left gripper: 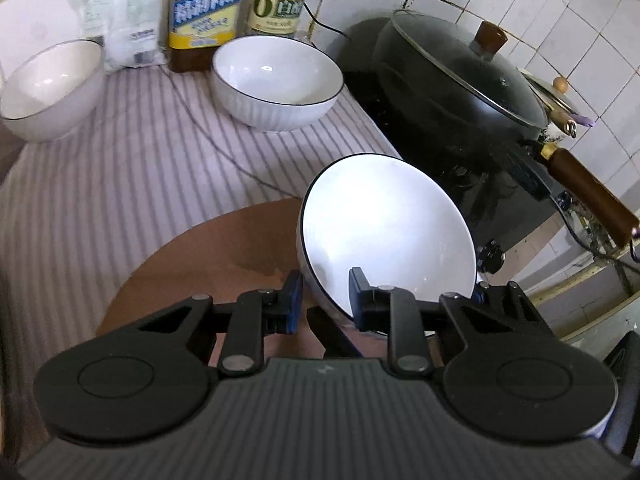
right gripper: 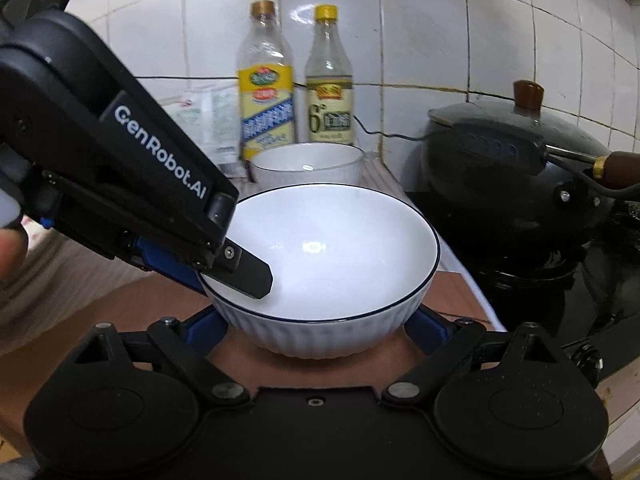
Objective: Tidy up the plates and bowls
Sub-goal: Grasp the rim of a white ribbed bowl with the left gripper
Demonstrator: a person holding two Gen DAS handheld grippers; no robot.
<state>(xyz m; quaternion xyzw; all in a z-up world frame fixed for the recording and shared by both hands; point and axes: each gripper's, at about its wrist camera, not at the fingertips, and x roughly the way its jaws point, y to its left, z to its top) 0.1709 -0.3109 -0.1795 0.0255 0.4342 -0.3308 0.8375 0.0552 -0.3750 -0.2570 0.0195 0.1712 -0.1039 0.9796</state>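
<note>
Ribbed white bowl (right gripper: pixel 320 264) rim pinched by left hand-held gripper (left gripper: pixel 326 300), right hand-held gripper (right gripper: pixel 316 328) spread around it

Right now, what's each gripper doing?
Left gripper: shut on the near bowl's rim.
Right gripper: open, fingers either side of that bowl's base.

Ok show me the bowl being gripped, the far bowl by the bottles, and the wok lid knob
Gripped bowl (right gripper: pixel 336 248), right wrist view, inner bottom.
Far bowl (left gripper: pixel 276 70), left wrist view, inside surface.
Wok lid knob (left gripper: pixel 490 36), left wrist view, brown top.
</note>
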